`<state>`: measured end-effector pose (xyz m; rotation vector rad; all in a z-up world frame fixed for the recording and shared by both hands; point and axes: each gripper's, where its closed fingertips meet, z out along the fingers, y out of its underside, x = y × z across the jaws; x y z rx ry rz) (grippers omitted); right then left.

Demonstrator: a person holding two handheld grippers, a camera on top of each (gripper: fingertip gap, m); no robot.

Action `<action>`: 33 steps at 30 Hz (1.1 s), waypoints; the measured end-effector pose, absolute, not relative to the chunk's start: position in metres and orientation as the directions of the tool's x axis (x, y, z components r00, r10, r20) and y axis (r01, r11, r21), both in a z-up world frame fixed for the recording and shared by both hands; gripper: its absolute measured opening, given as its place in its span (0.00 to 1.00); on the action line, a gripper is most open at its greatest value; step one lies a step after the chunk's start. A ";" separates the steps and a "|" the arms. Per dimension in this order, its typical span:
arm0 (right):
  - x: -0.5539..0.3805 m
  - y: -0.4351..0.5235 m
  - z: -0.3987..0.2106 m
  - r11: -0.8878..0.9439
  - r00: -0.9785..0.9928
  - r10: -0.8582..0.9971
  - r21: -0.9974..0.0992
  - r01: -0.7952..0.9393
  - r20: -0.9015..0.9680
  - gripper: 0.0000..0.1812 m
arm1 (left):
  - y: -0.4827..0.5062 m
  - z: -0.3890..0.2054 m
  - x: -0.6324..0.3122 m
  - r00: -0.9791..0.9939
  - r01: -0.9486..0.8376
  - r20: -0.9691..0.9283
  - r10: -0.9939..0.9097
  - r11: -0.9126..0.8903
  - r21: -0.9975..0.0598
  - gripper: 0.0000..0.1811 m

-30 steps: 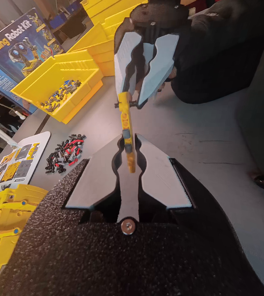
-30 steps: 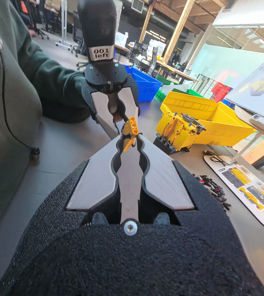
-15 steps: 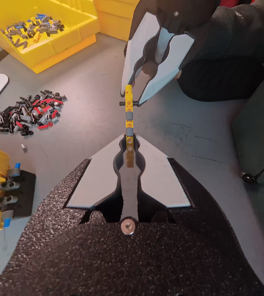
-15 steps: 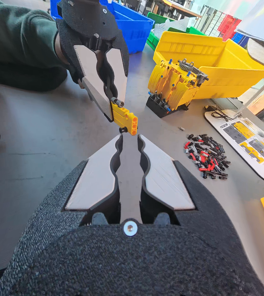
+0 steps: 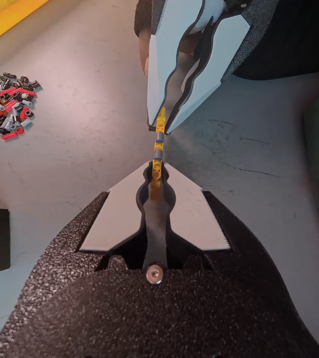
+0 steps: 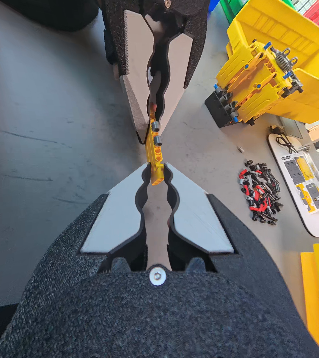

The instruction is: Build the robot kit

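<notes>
A yellow beam (image 5: 159,147) with two grey bushes on it hangs above the grey table (image 5: 77,135), held at both ends. My left gripper (image 5: 157,164) is shut on its near end. My right gripper (image 5: 159,129) comes from above and its fingertips close on the far end. In the right wrist view, my right gripper (image 6: 156,164) has the beam (image 6: 153,153) between its tips and touches both sides of it. My left gripper (image 6: 150,133) clamps the other end, next to the two grey bushes.
A pile of small black, red and grey pins (image 6: 259,191) lies on the table, also in the left wrist view (image 5: 5,110). A yellow model on a black base (image 6: 251,87), a yellow bin (image 6: 290,34) and an instruction sheet (image 6: 305,182) stand to the right. A loose grey bush (image 6: 240,149) lies nearby. Only a small space, under 4 cm, lies between the two pairs of fingers. Left tips and right tips are each some 20 cm from the loose grey bush (image 6: 240,149).
Half a second ago the right gripper was apart from the beam; it has moved onto the free end and closed on it. Both grippers have tilted down toward the table.
</notes>
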<state>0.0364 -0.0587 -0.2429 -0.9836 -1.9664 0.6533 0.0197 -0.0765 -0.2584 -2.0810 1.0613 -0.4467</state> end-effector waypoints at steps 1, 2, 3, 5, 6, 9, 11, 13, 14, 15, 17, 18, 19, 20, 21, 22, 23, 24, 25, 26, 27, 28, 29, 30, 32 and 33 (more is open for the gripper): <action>0.037 -0.060 -0.245 0.550 -0.364 0.830 -0.730 0.406 0.423 0.06 | -0.077 -0.259 0.020 0.597 -0.540 -0.019 -0.802 -0.384 -0.749 0.05; 0.038 -0.061 -0.245 0.531 -0.368 0.840 -0.738 0.416 0.397 0.06 | -0.076 -0.260 0.019 0.600 -0.536 -0.015 -0.800 -0.388 -0.749 0.05; 0.039 -0.062 -0.245 0.506 -0.373 0.853 -0.749 0.427 0.364 0.05 | -0.075 -0.260 0.019 0.603 -0.531 -0.012 -0.798 -0.390 -0.752 0.05; 0.041 -0.063 -0.243 0.434 -0.375 0.885 -0.782 0.447 0.277 0.04 | -0.075 -0.257 0.020 0.601 -0.517 -0.002 -0.799 -0.387 -0.764 0.06; 0.042 -0.065 -0.242 0.388 -0.376 0.900 -0.797 0.462 0.219 0.04 | -0.075 -0.255 0.020 0.603 -0.506 0.003 -0.798 -0.386 -0.771 0.06; 0.048 -0.067 -0.245 0.267 -0.370 0.927 -0.798 0.540 0.060 0.04 | -0.078 -0.252 0.024 0.589 -0.480 0.049 -0.807 -0.398 -0.782 0.06; 0.049 -0.069 -0.247 0.236 -0.368 0.930 -0.790 0.566 0.014 0.04 | -0.083 -0.254 0.026 0.575 -0.475 0.099 -0.812 -0.429 -0.769 0.05; 0.048 -0.067 -0.249 0.287 -0.372 0.925 -0.785 0.549 0.078 0.07 | -0.086 -0.257 0.027 0.571 -0.468 0.147 -0.808 -0.467 -0.750 0.04; 0.047 -0.067 -0.251 0.322 -0.382 0.917 -0.777 0.540 0.115 0.10 | -0.087 -0.259 0.026 0.568 -0.467 0.166 -0.806 -0.482 -0.741 0.04; 0.046 -0.066 -0.251 0.354 -0.387 0.909 -0.773 0.526 0.153 0.11 | -0.087 -0.260 0.026 0.572 -0.465 0.176 -0.801 -0.494 -0.735 0.04; 0.044 -0.067 -0.250 0.417 -0.399 0.888 -0.765 0.491 0.229 0.14 | -0.087 -0.261 0.025 0.576 -0.458 0.194 -0.794 -0.510 -0.728 0.04; 0.044 -0.068 -0.249 0.442 -0.409 0.877 -0.759 0.478 0.253 0.14 | -0.087 -0.261 0.025 0.576 -0.454 0.206 -0.791 -0.519 -0.725 0.04; 0.044 -0.069 -0.248 0.460 -0.416 0.868 -0.757 0.464 0.272 0.13 | -0.087 -0.263 0.025 0.574 -0.453 0.219 -0.789 -0.529 -0.717 0.04; 0.044 -0.070 -0.247 0.475 -0.421 0.860 -0.755 0.451 0.290 0.13 | -0.087 -0.264 0.025 0.574 -0.450 0.229 -0.786 -0.537 -0.714 0.04; 0.044 -0.070 -0.246 0.488 -0.423 0.853 -0.752 0.443 0.304 0.13 | -0.086 -0.263 0.025 0.576 -0.444 0.234 -0.783 -0.540 -0.715 0.04; 0.044 -0.070 -0.247 0.498 -0.424 0.849 -0.746 0.442 0.315 0.13 | -0.085 -0.263 0.025 0.578 -0.440 0.237 -0.780 -0.544 -0.715 0.04; 0.043 -0.068 -0.247 0.503 -0.413 0.849 -0.743 0.442 0.329 0.14 | -0.084 -0.264 0.024 0.583 -0.438 0.235 -0.777 -0.545 -0.715 0.04; 0.042 -0.065 -0.248 0.507 -0.401 0.850 -0.738 0.445 0.341 0.14 | -0.082 -0.264 0.023 0.589 -0.436 0.229 -0.775 -0.543 -0.718 0.05; 0.041 -0.063 -0.248 0.508 -0.390 0.851 -0.737 0.446 0.350 0.14 | -0.081 -0.264 0.022 0.594 -0.436 0.223 -0.773 -0.542 -0.719 0.06; 0.040 -0.061 -0.248 0.502 -0.379 0.856 -0.738 0.450 0.351 0.14 | -0.080 -0.264 0.021 0.600 -0.435 0.215 -0.770 -0.540 -0.720 0.08; 0.039 -0.058 -0.248 0.493 -0.367 0.863 -0.741 0.456 0.348 0.13 | -0.078 -0.264 0.019 0.608 -0.434 0.206 -0.767 -0.539 -0.722 0.10; 0.039 -0.055 -0.248 0.482 -0.352 0.870 -0.744 0.464 0.344 0.12 | -0.077 -0.264 0.018 0.616 -0.434 0.196 -0.763 -0.536 -0.724 0.10; 0.038 -0.053 -0.247 0.471 -0.339 0.877 -0.748 0.467 0.340 0.10 | -0.075 -0.263 0.015 0.623 -0.433 0.184 -0.760 -0.531 -0.729 0.10; 0.038 -0.051 -0.246 0.460 -0.329 0.883 -0.752 0.472 0.334 0.09 | -0.073 -0.262 0.014 0.630 -0.429 0.171 -0.757 -0.523 -0.737 0.10; 0.037 -0.046 -0.246 0.437 -0.303 0.897 -0.758 0.485 0.322 0.09 | -0.070 -0.256 0.010 0.643 -0.414 0.145 -0.752 -0.500 -0.761 0.11; 0.037 -0.045 -0.246 0.426 -0.297 0.902 -0.761 0.489 0.314 0.09 | -0.068 -0.253 0.009 0.648 -0.406 0.132 -0.750 -0.486 -0.774 0.11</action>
